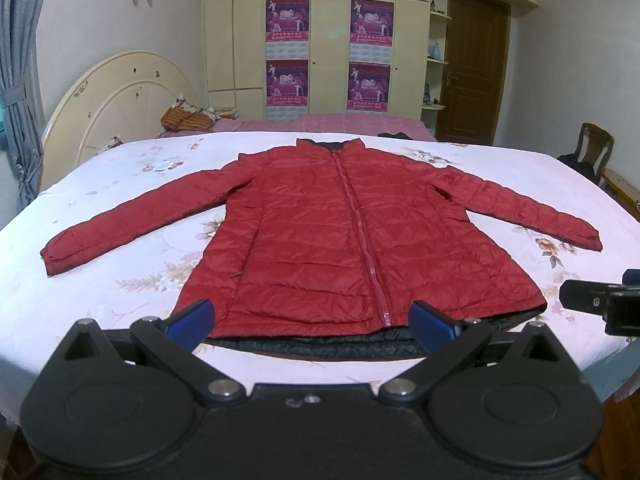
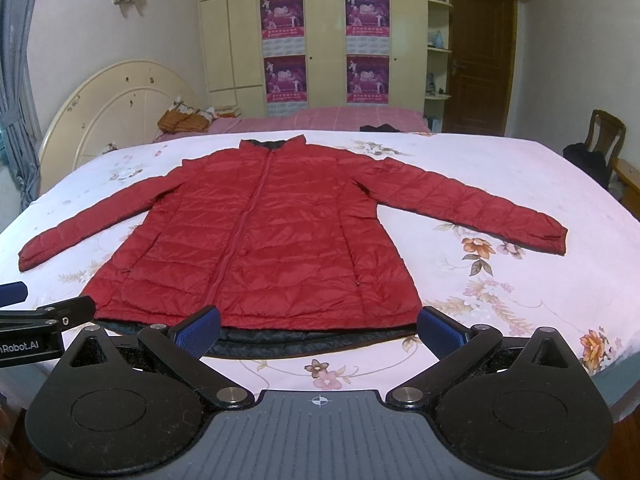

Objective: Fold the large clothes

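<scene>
A red quilted jacket (image 1: 320, 236) (image 2: 256, 236) lies flat and zipped on the bed, collar at the far side, both sleeves spread out to the sides. A dark lining shows along its near hem. My left gripper (image 1: 314, 322) hovers open just short of the hem, its blue pads (image 1: 192, 318) wide apart with nothing between them. My right gripper (image 2: 320, 330) also stands open near the hem, toward the jacket's right half. Each gripper shows at the edge of the other's view.
The bed has a white floral sheet (image 1: 120, 264) and a cream round headboard (image 1: 120, 104) at the left. A second pink bed (image 1: 360, 124), a wardrobe with posters (image 1: 288, 52), a brown door (image 1: 472, 68) and a wooden chair (image 1: 596, 148) stand behind.
</scene>
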`<action>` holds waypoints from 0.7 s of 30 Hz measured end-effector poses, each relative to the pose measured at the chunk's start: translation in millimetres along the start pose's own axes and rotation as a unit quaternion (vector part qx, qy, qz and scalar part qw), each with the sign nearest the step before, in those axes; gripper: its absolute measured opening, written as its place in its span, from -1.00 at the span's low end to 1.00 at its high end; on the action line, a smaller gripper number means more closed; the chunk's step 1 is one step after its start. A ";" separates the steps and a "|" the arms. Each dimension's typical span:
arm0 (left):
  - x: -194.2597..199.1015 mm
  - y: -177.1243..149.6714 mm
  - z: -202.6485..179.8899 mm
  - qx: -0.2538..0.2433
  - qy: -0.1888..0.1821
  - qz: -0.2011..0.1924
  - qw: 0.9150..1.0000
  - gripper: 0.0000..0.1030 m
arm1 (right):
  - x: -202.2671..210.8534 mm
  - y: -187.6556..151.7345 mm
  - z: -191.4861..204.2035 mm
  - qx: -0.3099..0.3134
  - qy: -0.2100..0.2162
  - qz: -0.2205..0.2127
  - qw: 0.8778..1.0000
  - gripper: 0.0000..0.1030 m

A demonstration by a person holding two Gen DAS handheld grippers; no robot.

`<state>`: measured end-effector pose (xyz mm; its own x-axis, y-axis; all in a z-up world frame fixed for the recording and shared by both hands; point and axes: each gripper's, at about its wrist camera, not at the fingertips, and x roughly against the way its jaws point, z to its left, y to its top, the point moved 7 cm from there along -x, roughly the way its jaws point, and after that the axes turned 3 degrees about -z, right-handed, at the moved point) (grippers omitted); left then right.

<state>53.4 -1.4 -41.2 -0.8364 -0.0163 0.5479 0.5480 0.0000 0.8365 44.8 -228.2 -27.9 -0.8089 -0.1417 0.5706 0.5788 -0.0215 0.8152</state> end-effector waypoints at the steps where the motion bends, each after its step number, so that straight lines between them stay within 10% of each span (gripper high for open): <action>1: 0.2 0.0 -0.1 0.000 0.000 0.000 1.000 1.00 | 0.1 0.1 -0.2 0.000 0.000 0.000 1.000 1.00; 21: 1.7 0.5 0.6 0.004 -0.002 -0.002 1.000 1.00 | 2.8 2.3 -2.5 0.004 -0.007 -0.004 1.000 1.00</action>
<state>52.3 -0.8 -39.8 -0.8391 -0.0114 0.5439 0.5438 0.0077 0.8392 44.1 -231.1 -24.7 -0.8146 -0.1277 0.5659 0.5721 -0.0152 0.8201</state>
